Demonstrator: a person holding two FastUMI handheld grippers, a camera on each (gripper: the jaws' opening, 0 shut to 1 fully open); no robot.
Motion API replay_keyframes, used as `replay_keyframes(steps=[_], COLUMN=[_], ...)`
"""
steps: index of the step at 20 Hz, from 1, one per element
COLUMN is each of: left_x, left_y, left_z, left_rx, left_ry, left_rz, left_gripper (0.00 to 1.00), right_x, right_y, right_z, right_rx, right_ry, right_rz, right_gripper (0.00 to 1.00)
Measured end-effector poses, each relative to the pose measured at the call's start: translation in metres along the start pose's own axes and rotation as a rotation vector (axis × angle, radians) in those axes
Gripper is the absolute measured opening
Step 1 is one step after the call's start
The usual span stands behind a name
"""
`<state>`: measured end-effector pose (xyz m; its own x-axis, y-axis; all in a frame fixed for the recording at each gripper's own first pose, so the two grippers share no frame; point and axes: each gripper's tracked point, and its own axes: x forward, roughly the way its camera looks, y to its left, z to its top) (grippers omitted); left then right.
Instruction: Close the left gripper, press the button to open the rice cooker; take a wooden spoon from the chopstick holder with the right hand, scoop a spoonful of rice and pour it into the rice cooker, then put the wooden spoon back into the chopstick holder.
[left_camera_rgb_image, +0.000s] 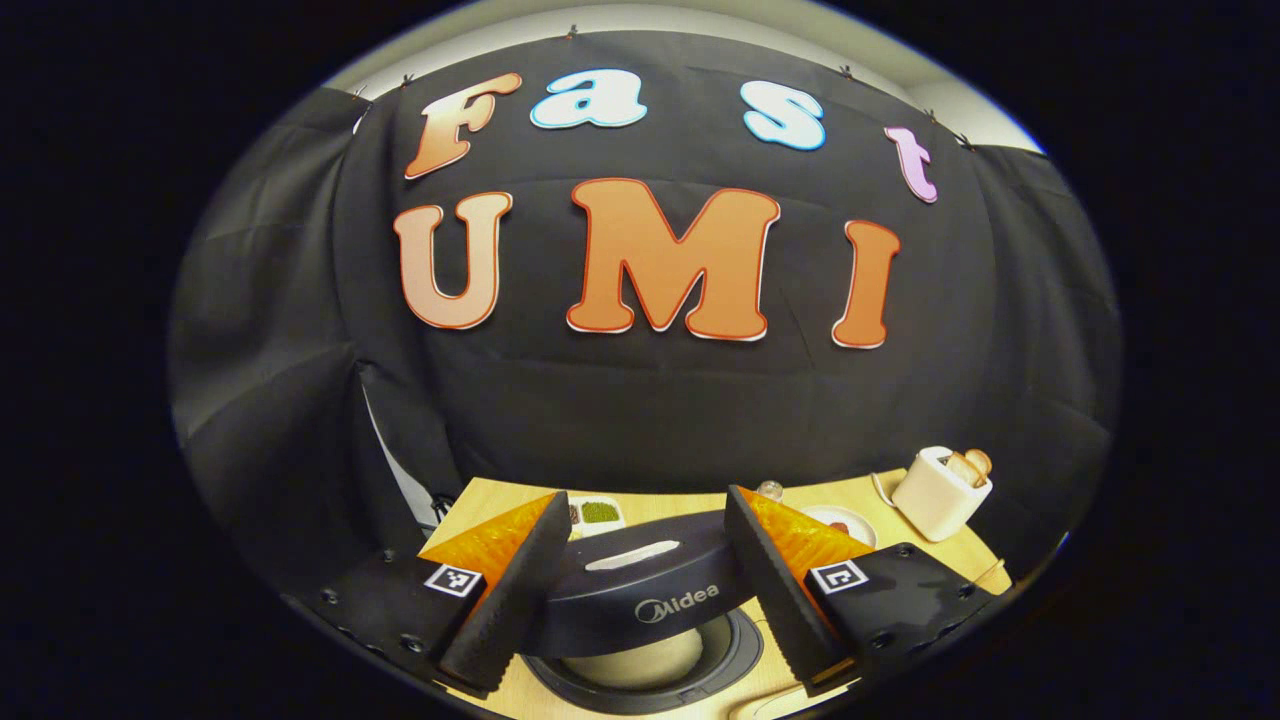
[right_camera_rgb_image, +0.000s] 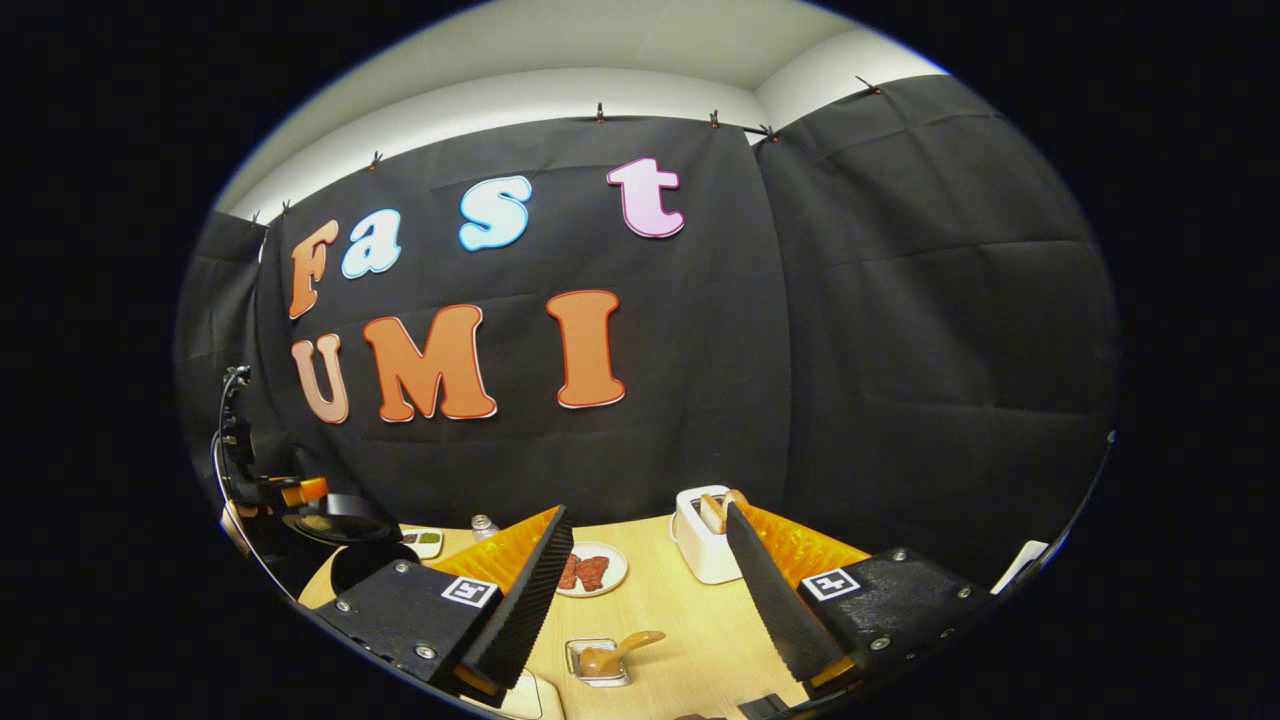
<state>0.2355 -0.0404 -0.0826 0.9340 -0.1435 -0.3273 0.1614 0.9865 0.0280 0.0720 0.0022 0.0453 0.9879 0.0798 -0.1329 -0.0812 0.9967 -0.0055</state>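
In the left gripper view the black rice cooker (left_camera_rgb_image: 640, 590) stands just under my left gripper (left_camera_rgb_image: 646, 497), its lid raised and the pale inner pot (left_camera_rgb_image: 630, 662) showing below. The left gripper's fingers are wide apart with nothing pressed between them. In the right gripper view a wooden spoon (right_camera_rgb_image: 622, 648) rests in a small clear square dish (right_camera_rgb_image: 585, 672) on the table, below my right gripper (right_camera_rgb_image: 647, 510), which is open and holds nothing. A white holder (right_camera_rgb_image: 703, 545) with light-brown pieces sticking up stands beside its right finger. Far left, the left gripper (right_camera_rgb_image: 303, 492) hovers over the cooker (right_camera_rgb_image: 340, 522).
The wooden table (right_camera_rgb_image: 690, 620) carries a white plate of reddish food (right_camera_rgb_image: 590, 570), a small tray with green food (left_camera_rgb_image: 597, 512) and a small glass jar (left_camera_rgb_image: 770, 490). The white holder (left_camera_rgb_image: 940, 492) stands at the back right in the left gripper view. Black cloth walls the booth.
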Motion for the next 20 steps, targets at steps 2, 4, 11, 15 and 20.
replay_keyframes(steps=[2,4,11,15,20], left_x=[-0.01,-0.014,-0.02,-0.022,-0.019], left_y=[-0.007,-0.014,-0.017,-0.019,-0.023], left_z=[-0.018,-0.037,-0.121,-0.138,-0.164], left_rx=[0.017,0.006,-0.042,0.022,0.069], left_ry=[0.001,0.009,0.073,0.04,0.078], left_rz=[0.004,0.001,0.022,0.043,0.049], left_gripper=[0.99,0.99,1.0,1.0,0.98], right_x=[-0.004,-0.008,-0.021,-0.024,-0.027], right_y=[-0.001,-0.001,-0.01,-0.014,-0.016], right_z=[-0.004,-0.009,-0.019,-0.025,-0.031], right_rx=[-0.003,0.0,-0.015,-0.009,-0.006], right_ry=[0.008,0.02,0.047,0.066,0.08], right_rz=[0.008,0.018,0.024,0.023,0.022], right_gripper=[1.0,1.0,0.95,1.0,0.95])
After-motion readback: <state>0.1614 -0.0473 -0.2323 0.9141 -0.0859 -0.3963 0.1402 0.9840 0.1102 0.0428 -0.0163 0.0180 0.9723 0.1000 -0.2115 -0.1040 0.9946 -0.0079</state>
